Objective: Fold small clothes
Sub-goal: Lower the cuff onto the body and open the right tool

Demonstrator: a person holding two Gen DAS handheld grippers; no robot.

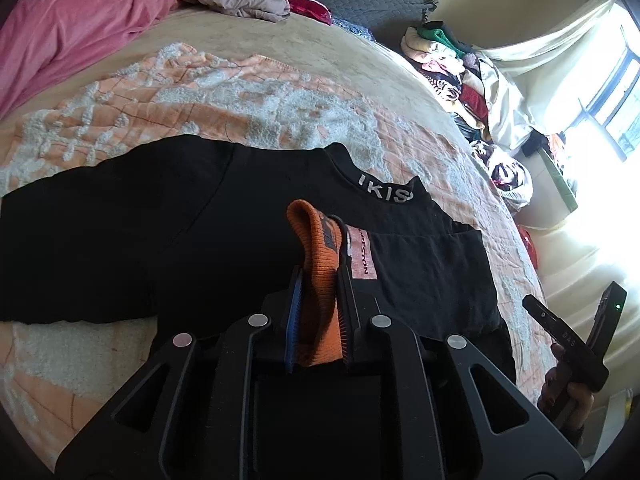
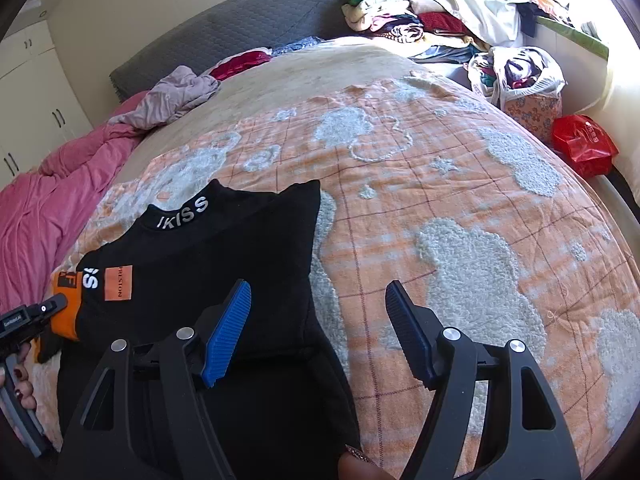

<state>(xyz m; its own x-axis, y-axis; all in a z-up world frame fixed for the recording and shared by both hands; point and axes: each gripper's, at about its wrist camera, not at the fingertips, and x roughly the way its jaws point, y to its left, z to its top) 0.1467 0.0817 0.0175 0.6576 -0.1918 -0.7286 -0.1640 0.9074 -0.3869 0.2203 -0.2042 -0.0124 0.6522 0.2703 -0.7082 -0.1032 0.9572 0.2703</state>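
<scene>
A black top (image 1: 168, 232) with white collar lettering (image 1: 384, 190) lies on an orange and white blanket (image 1: 200, 92). My left gripper (image 1: 318, 280) is shut on its orange sleeve cuff (image 1: 316, 248), laid over the body beside a pink patch (image 1: 363, 252). In the right wrist view the top (image 2: 224, 248) lies at the left, its right side folded in, the cuff (image 2: 66, 304) held by my left gripper (image 2: 44, 310). My right gripper (image 2: 320, 320) is open and empty over the top's right edge. It also shows in the left wrist view (image 1: 576, 320).
A pink quilt (image 2: 48, 200) and a crumpled mauve garment (image 2: 176, 92) lie at the bed's far left. Piles of clothes (image 2: 400, 20), a bag of clothes (image 2: 520, 72) and a red bag (image 2: 584, 144) sit beyond the bed's right side. A grey headboard (image 2: 240, 24) stands behind.
</scene>
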